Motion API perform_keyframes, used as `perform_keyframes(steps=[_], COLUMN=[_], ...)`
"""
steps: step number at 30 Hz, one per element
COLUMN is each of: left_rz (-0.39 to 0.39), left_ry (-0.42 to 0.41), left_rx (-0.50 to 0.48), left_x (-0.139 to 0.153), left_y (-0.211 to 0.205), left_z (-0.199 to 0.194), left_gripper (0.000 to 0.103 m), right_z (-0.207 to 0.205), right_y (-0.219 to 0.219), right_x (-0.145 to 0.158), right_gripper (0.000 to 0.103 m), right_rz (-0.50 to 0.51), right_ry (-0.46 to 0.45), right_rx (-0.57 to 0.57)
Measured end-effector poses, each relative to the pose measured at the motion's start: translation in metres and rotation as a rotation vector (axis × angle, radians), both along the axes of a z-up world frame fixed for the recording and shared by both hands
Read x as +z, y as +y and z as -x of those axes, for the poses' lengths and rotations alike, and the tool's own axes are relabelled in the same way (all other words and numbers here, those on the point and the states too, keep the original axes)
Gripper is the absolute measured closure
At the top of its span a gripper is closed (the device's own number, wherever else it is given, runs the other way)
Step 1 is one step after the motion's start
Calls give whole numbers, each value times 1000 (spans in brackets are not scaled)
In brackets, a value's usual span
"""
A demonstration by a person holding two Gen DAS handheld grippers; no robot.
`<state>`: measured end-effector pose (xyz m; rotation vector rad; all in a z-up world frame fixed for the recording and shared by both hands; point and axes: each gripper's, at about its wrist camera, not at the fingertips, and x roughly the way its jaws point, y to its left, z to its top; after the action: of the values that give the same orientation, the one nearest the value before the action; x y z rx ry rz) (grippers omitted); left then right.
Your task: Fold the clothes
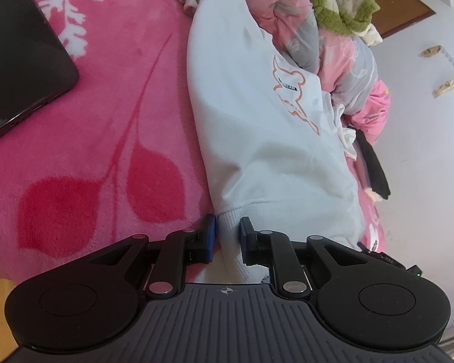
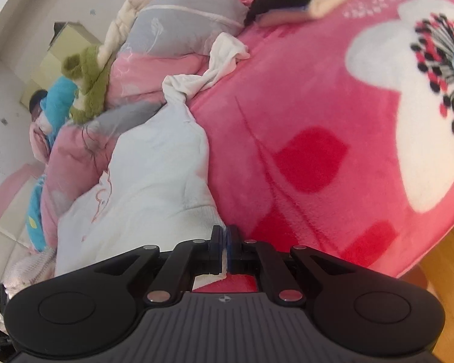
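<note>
I see the white sweatshirt (image 1: 266, 139) lying long on the pink blanket (image 1: 90, 139), running away from both tongs. My left tongs (image 1: 228, 236) are clamped on its ribbed hem, cloth bunched between the blue pads. My right tongs (image 2: 226, 248) are pressed together on the hem's corner, at the blanket's edge.

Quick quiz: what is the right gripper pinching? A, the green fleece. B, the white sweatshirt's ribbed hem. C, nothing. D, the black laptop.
B: the right gripper is closed on the ribbed hem of the white sweatshirt lying on the pink blanket.
</note>
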<state>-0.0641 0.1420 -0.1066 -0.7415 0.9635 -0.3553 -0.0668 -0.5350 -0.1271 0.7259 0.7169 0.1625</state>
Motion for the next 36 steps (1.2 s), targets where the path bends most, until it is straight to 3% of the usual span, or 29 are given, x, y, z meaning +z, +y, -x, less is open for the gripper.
perform_keyframes(steps=[4,6,11,13,17,19,24,27,29,36], left_rz=[12,23,68,82,98,105,127,131,134,158], left_ry=[-11,-23,-33,-34,-42,-45,-46,-50,-55,-57], left_rx=[-13,-26,-62,-75,-100,-109,-121,-123,-122,-114], left_x=[1,1,-5,-7,-10,-11,-16,-17,-18,-22], left_y=[2,1,-1,0,3,4,6,7,7,11], left_z=[3,4,1,0,0,-1,-3,-3,-2,0], left_gripper=[86,79,74,74,74,75,76,76,77,80], right_z=[7,13,39,49,59,56,43,36,32,25], right_y=[-2,-4,11,26,73,105,188,222,235,240], right_x=[7,13,52,69,88,80,34,6,-3,-14], right_gripper=[99,98,97,97,90,84,82,82,82,82], right_rz=[-19,-17,-21,-59,-227,-274,-339,-312,-271,-311], right_ry=[8,16,-40,-73,-121,-89,68,149,172,192], right_rx=[-43,-76,-81,-45,49,87,169,173,158,130])
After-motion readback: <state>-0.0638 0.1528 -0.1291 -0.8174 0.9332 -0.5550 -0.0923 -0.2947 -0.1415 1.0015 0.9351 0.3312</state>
